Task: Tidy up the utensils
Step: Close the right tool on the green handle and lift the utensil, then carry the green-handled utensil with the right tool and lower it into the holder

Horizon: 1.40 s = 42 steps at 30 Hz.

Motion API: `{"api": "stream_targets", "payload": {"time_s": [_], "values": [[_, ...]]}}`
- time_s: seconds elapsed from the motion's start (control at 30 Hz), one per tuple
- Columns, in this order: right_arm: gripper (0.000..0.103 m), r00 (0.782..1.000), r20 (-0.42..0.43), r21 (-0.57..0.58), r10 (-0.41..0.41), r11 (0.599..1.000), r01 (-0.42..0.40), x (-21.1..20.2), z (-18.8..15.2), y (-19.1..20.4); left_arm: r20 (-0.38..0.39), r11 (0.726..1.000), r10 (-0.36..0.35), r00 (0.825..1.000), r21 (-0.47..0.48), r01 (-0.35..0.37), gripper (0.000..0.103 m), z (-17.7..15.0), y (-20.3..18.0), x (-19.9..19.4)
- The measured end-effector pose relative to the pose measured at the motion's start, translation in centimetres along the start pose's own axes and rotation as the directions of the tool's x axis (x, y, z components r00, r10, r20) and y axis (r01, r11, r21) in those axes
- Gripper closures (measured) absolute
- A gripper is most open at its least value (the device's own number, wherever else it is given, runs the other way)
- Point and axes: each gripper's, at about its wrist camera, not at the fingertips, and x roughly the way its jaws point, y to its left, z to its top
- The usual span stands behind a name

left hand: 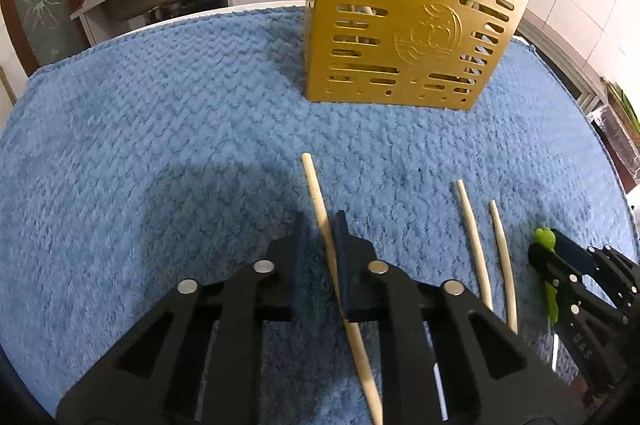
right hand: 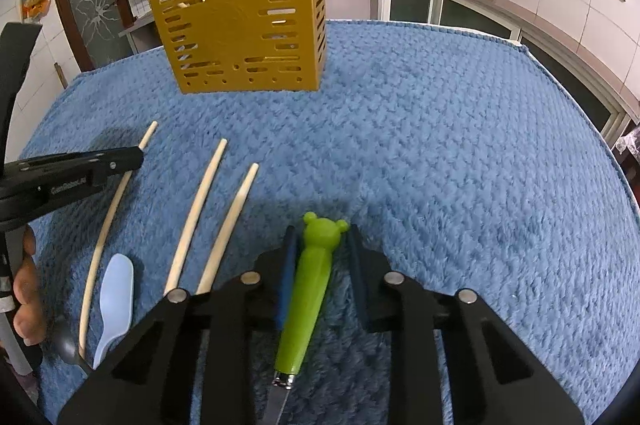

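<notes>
Both grippers narrowed around utensils lying on the blue textured towel (left hand: 160, 129).

The left gripper (left hand: 319, 237) has its jaws nearly closed around a pale wooden chopstick (left hand: 326, 233); the right pad touches it, but a slim gap shows at the left pad, so a firm clamp cannot be confirmed. The right gripper (right hand: 320, 245) brackets a green bear-headed utensil handle (right hand: 310, 281); the left pad lies against it and the right pad stands just apart. Two more pale chopsticks (right hand: 200, 209) lie between the grippers. A light-blue plastic spoon (right hand: 115, 301) rests nearby. The gold perforated utensil holder (right hand: 240, 21) stands upright on the towel's far side, holding chopsticks.
</notes>
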Motion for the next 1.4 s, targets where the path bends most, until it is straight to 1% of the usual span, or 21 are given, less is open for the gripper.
{"api": "stream_targets", "payload": {"time_s": [0.07,0.2,0.3,0.4,0.63,0.73,0.87,0.97,1.1,1.2,1.4], "values": [[0.079,1.0,0.003,0.004,0.007,1.0,-0.007,0.0,0.0,-0.1,-0.001,1.0,-0.015,1.0,-0.008,0.015,0.098,0.0,0.2,-0.2],[0.079,1.0,0.007,0.001,0.007,1.0,-0.007,0.0,-0.1,-0.1,-0.005,0.999,-0.036,0.999,-0.021,0.036,0.099,-0.2,0.6,-0.7],[0.079,1.0,0.007,0.004,0.009,1.0,-0.009,0.0,-0.1,-0.1,-0.014,1.0,-0.028,1.0,-0.011,0.028,0.099,-0.2,0.4,-0.5],[0.079,1.0,0.007,0.002,0.008,1.0,-0.008,0.1,-0.1,-0.2,-0.03,1.0,-0.021,0.999,0.007,0.021,0.096,0.0,0.0,0.1],[0.079,1.0,0.007,0.001,0.009,1.0,-0.009,0.1,0.1,-0.2,-0.015,0.998,0.029,0.999,0.052,-0.028,0.095,0.3,-0.9,0.7],[0.079,1.0,0.007,0.001,0.009,1.0,-0.009,0.2,0.2,-0.2,-0.007,0.998,0.027,1.0,0.053,-0.027,0.096,0.4,-1.0,0.7],[0.08,1.0,0.011,0.016,0.021,1.0,-0.022,0.1,0.3,-0.5,0.002,1.0,0.013,1.0,0.026,-0.013,0.097,0.4,-0.6,0.4],[0.084,0.999,0.02,0.039,0.042,0.998,-0.043,-0.3,0.5,-0.9,0.027,1.0,-0.008,1.0,0.021,0.008,0.099,0.3,-0.6,-0.6],[0.084,0.998,0.05,0.04,0.046,0.998,-0.048,-1.0,0.9,-1.1,0.089,1.0,-0.019,0.996,0.024,0.017,0.099,0.1,-0.8,-2.7],[0.084,0.996,0.067,0.043,0.052,0.998,-0.055,-1.5,1.0,-1.2,0.125,0.999,-0.045,0.991,0.008,0.044,0.099,0.1,-0.5,-4.2],[0.084,0.985,0.154,0.054,0.076,0.995,-0.086,-3.9,1.9,-1.6,0.18,0.997,-0.07,0.981,-0.019,0.074,0.099,0.4,0.6,-6.5]]}}
